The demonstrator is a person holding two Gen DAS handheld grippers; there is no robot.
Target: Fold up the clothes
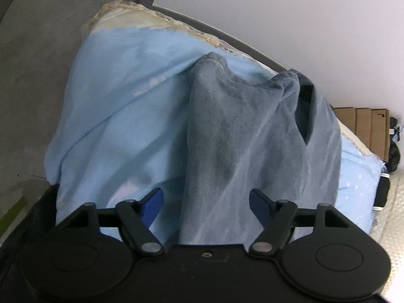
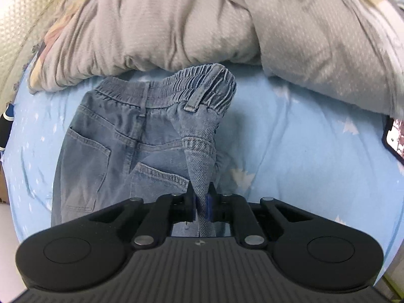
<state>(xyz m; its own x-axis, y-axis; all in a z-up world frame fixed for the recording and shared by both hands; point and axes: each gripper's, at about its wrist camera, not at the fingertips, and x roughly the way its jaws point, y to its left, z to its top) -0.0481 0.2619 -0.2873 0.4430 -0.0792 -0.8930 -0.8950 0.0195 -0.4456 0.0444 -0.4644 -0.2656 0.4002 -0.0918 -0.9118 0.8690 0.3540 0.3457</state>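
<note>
Step in hand: a fold of the jeans point(image 2: 101, 141) looks under way, judged from the right claw point(image 2: 202, 205) lifting a pinched ridge of denim off the garment
Right claw: pressed together on that ridge, which rises from the claw up toward the elastic waistband point(image 2: 202, 80)
Left claw: the left claw point(image 1: 205, 202) is spread wide, its blue pads point(image 1: 154, 205) well apart and gripping nothing; grey-blue cloth point(image 1: 242, 136) hangs between and beyond them
Where the jeans lie: back side up on the bed sheet point(image 2: 290, 136), light blue with white stars, waistband just beside the grey quilt point(image 2: 176, 20)
Next move, as I judge it: carry the pinched denim across so 1 half lands on the other, and bring the left claw onto a free edge to hold it flat
Hidden or unclear: the trouser legs are cut off behind the right claw's body; whether the cloth in the left view is the same jeans cannot be told, as it is blurred; a dark object point(image 2: 394, 139) at the right edge is cropped
</note>
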